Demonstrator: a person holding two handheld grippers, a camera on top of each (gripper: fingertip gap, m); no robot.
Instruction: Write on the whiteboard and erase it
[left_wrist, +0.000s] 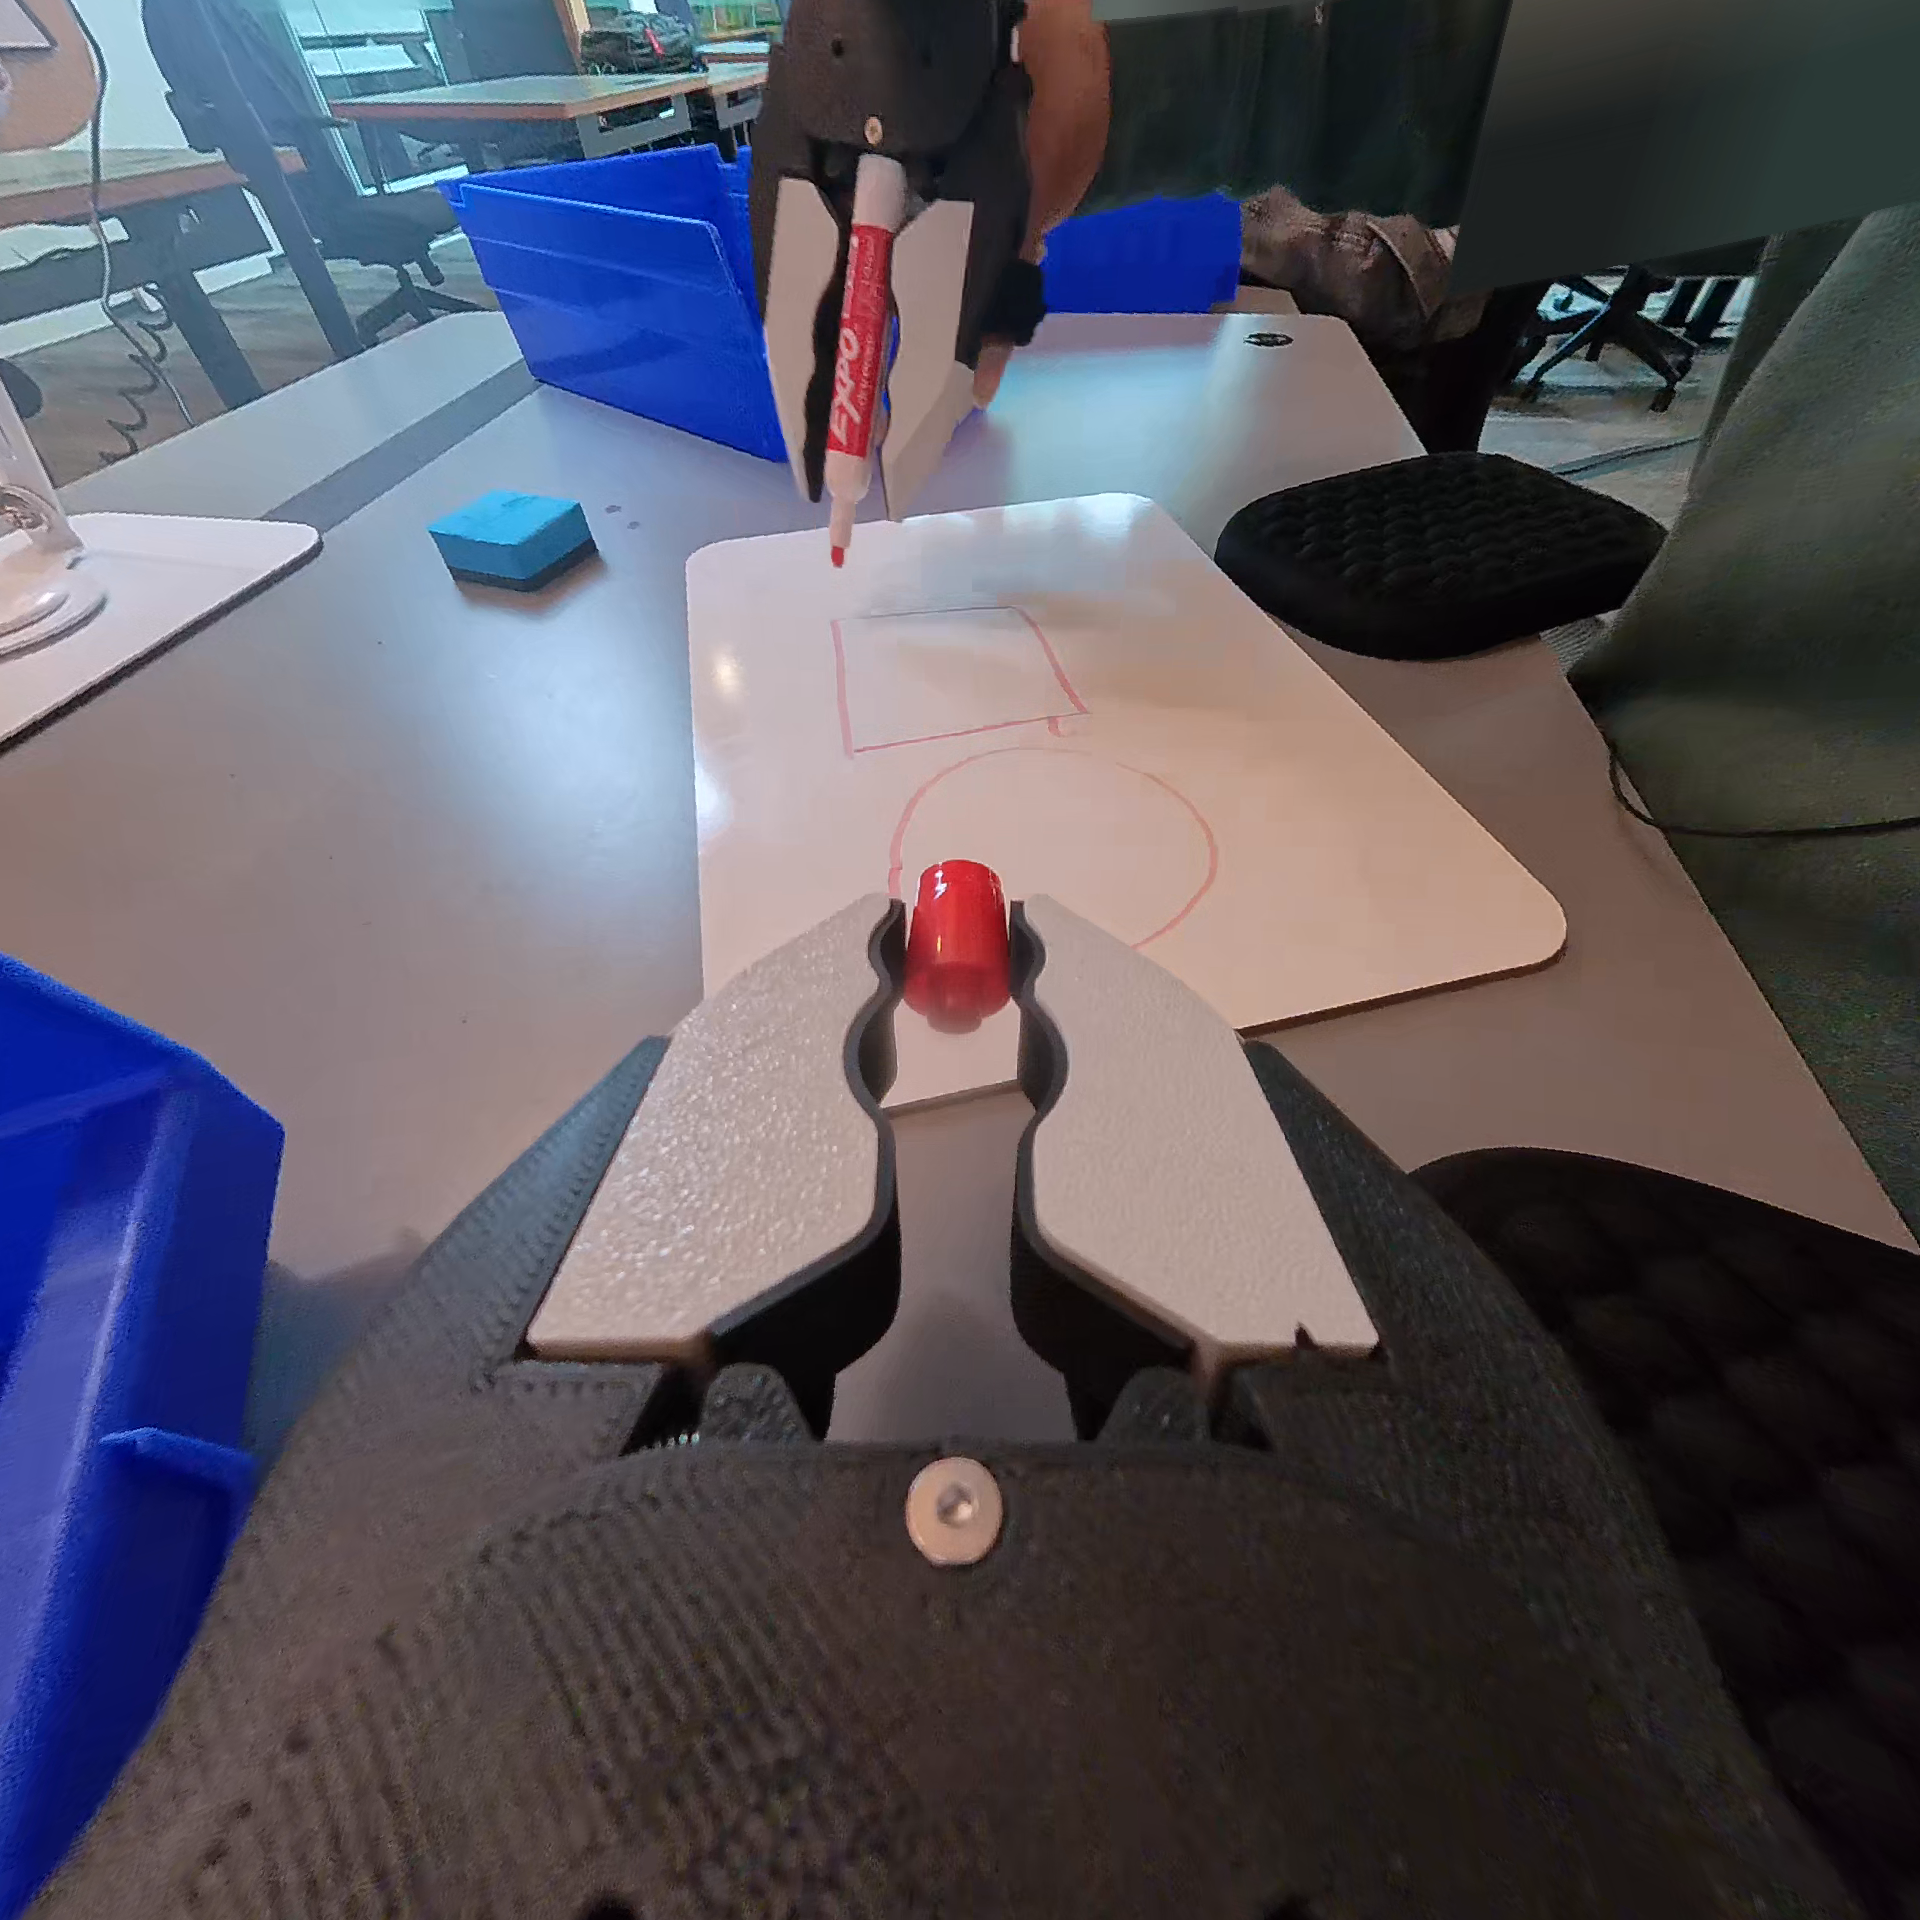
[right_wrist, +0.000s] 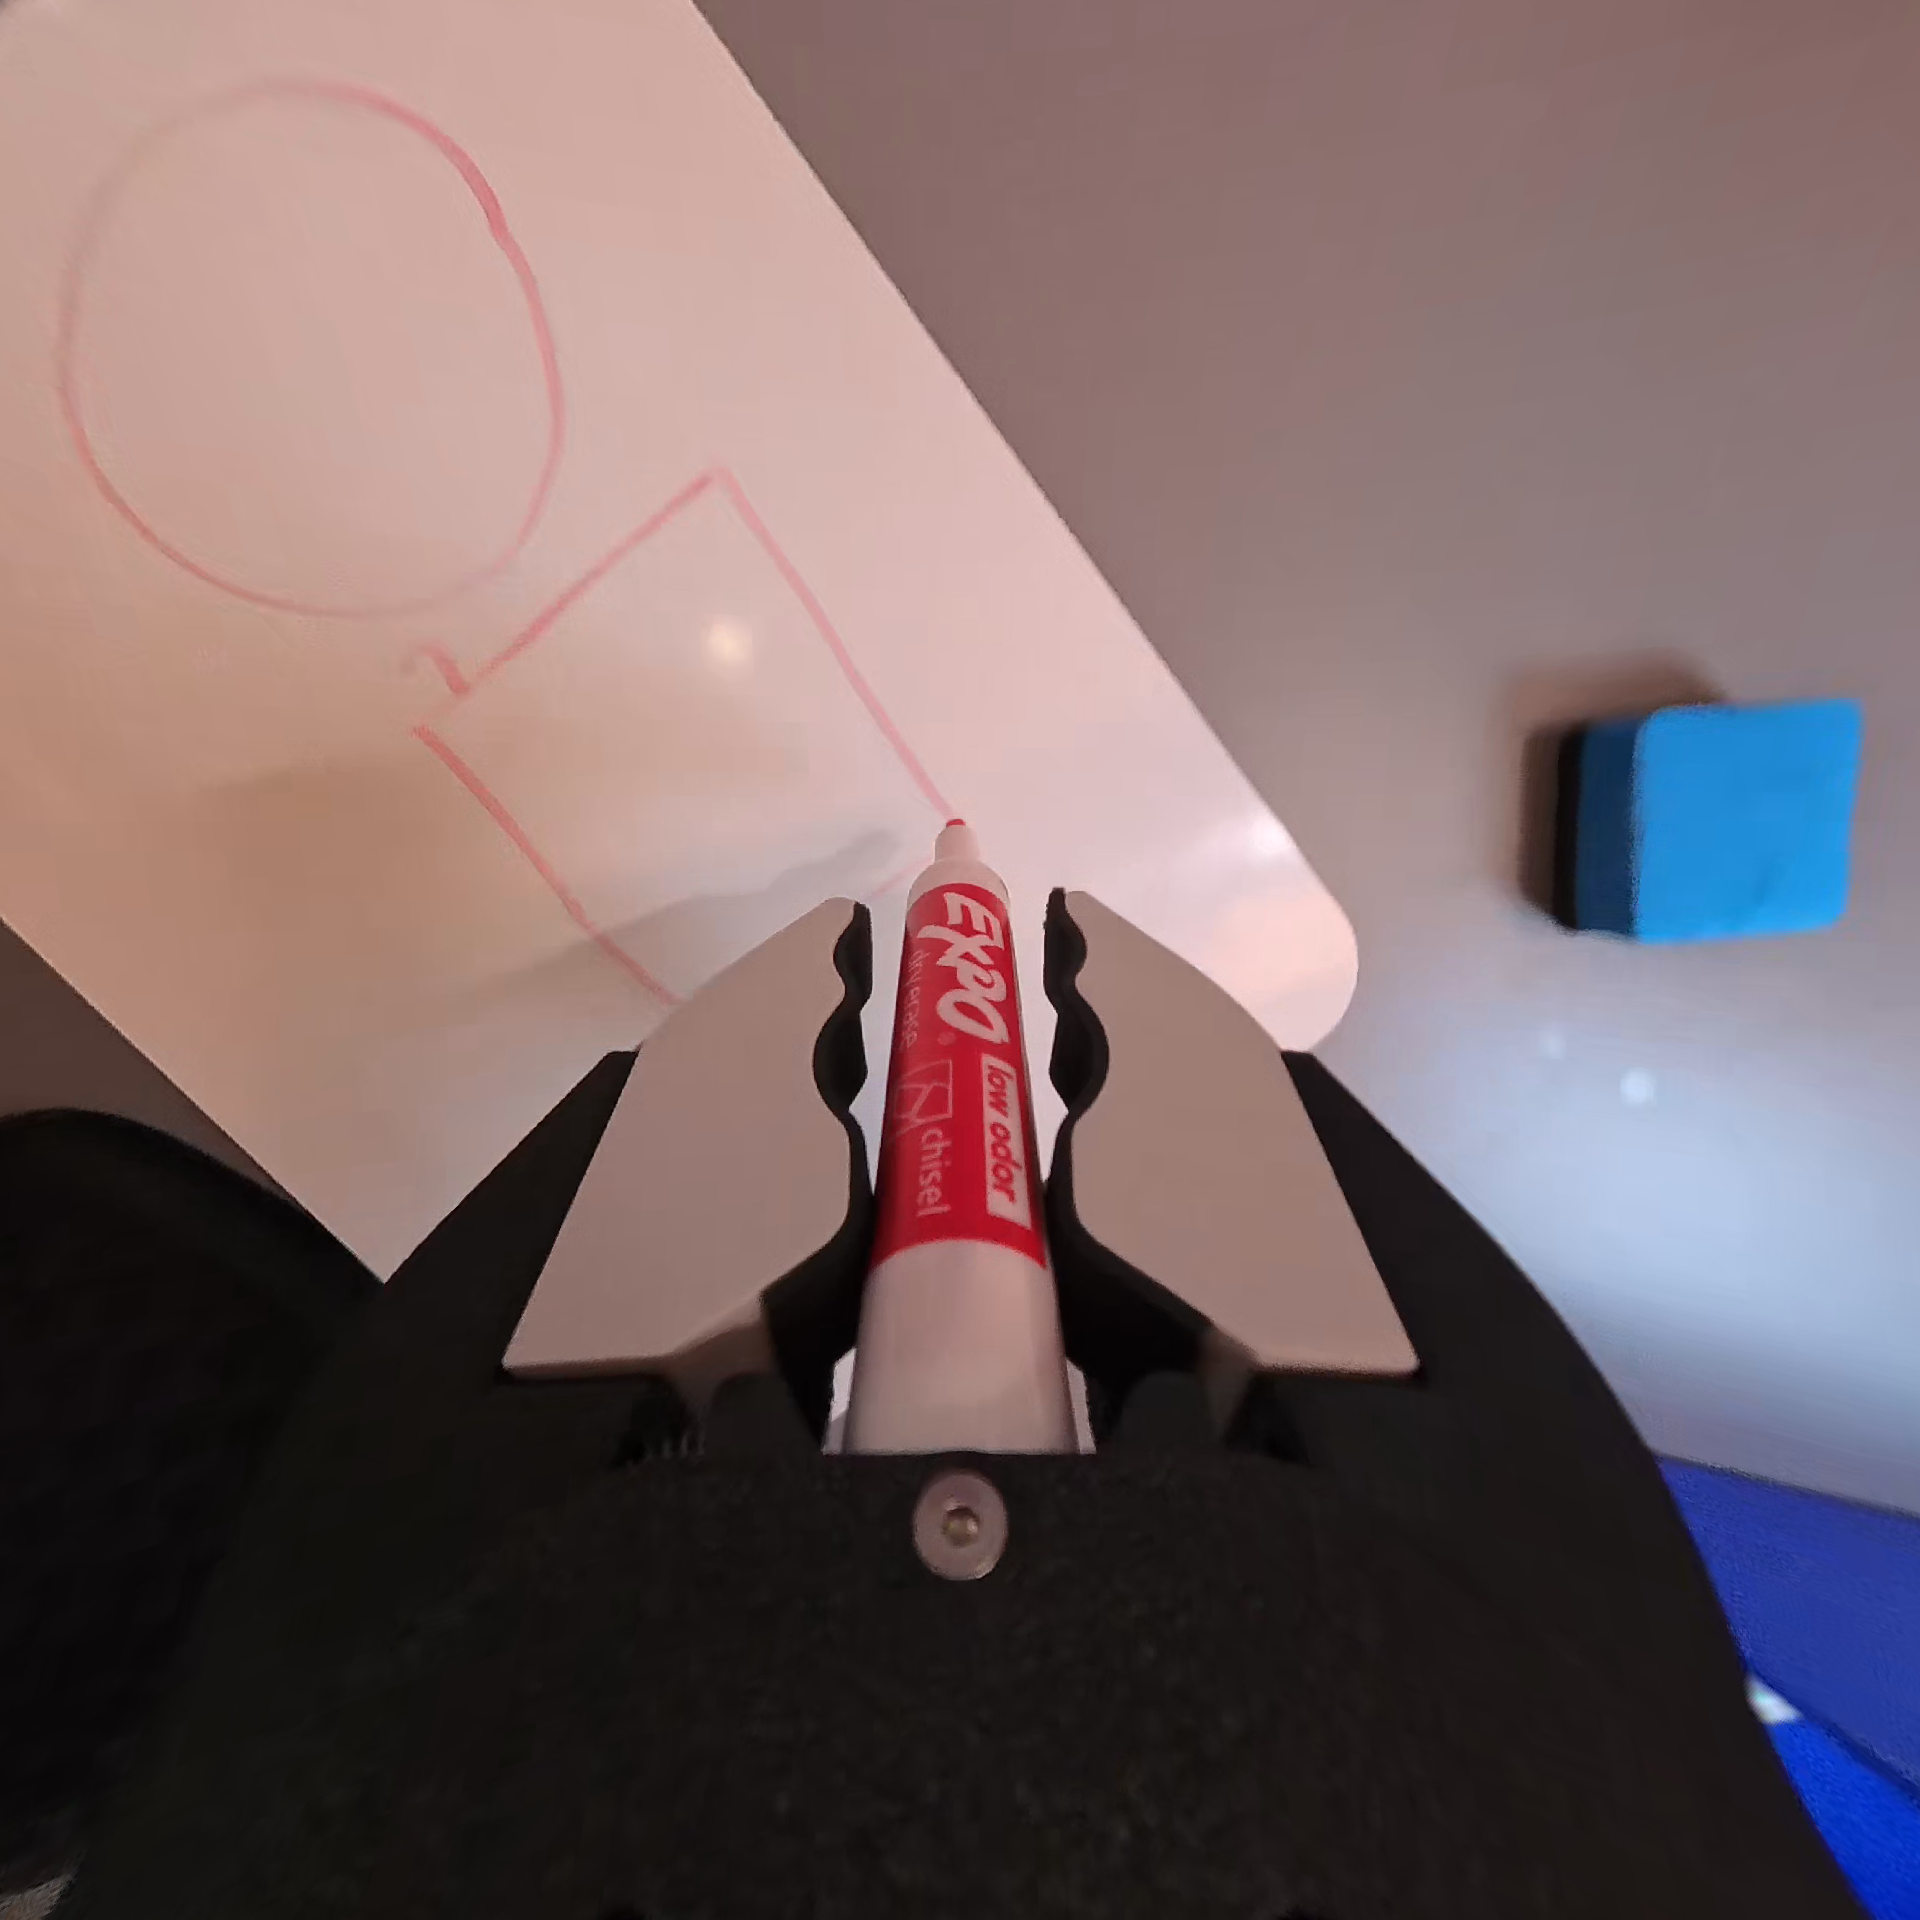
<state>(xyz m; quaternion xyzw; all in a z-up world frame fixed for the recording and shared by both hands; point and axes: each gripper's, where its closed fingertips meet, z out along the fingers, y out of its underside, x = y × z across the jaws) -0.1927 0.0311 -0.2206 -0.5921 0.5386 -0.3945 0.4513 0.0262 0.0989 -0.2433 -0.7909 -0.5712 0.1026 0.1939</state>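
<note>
- The whiteboard (left_wrist: 1299, 831) lies flat on the grey surface (left_wrist: 364, 831), its long side running away from the left wrist camera.
- Two red outlines are drawn on it: a square (left_wrist: 951, 675) toward the far end and a circle (left_wrist: 1055, 842) nearer the camera, almost touching each other.
- The red marker (right_wrist: 961, 1081), uncapped, points tip-down over the far part of the board, close to a corner of the square; whether the tip touches the board cannot be told.
- The right gripper (right_wrist: 956, 935) is closed around the marker's barrel, which runs lengthwise between its two fingers with the tip sticking out past them.
- The left gripper (left_wrist: 954, 940) hovers above the near end of the board, nearly closed, pinching the red marker cap (left_wrist: 954, 951) between its fingertips.
- A blue eraser (left_wrist: 514, 540) with a dark base sits on the surface beside the board's far corner, apart from it.
- A blue bin (left_wrist: 623, 301) stands behind the right gripper; another blue bin (left_wrist: 104, 1351) is at the near left edge.
- A black padded armrest (left_wrist: 1434, 551) lies just off the board's right far corner.
</note>
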